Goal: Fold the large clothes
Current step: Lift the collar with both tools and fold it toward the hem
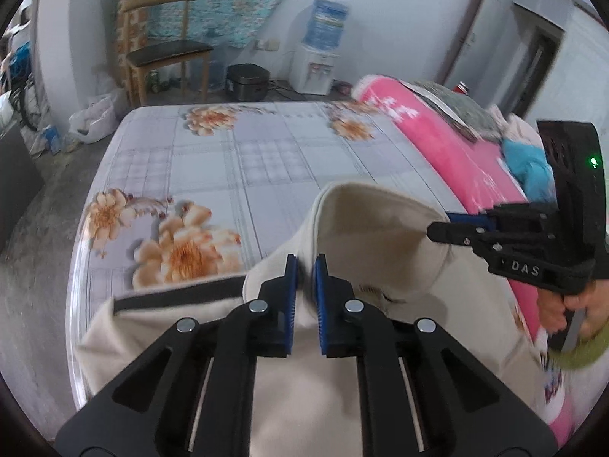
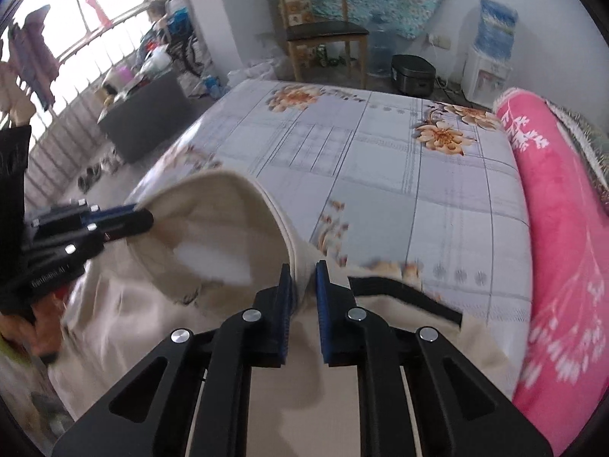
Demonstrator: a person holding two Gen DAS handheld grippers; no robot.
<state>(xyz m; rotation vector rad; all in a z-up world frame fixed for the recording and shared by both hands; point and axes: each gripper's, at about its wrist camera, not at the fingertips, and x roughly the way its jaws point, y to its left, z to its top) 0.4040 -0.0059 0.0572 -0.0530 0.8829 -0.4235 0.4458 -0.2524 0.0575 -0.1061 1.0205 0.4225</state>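
The jaws of the left gripper (image 1: 304, 266) are clenched on a pinch of the cream garment (image 1: 342, 381), and those of the right gripper (image 2: 303, 272) are likewise closed on cloth at the other side of the same collar or hood opening (image 2: 213, 236), which is held up and spread open between them. In the left wrist view the right gripper is seen at three o'clock, and in the right wrist view the left gripper is seen at nine o'clock. The garment is draped at the near edge of the bed (image 1: 266, 152), with a dark band (image 2: 403, 297) lying flat at one o'clock of the right jaws. No fold can be seen as finished; the work is judged to be at its start, with spreading, folding and stacking left. Beyond, the floral sheet lies bare. A pink rolled quilt (image 2: 563, 228) is laid along the bed at three o'clock and may crowd a wide spread. A wooden chair (image 2: 323, 30) and a water dispenser (image 1: 319, 53) are placed well apart at twelve o'clock.
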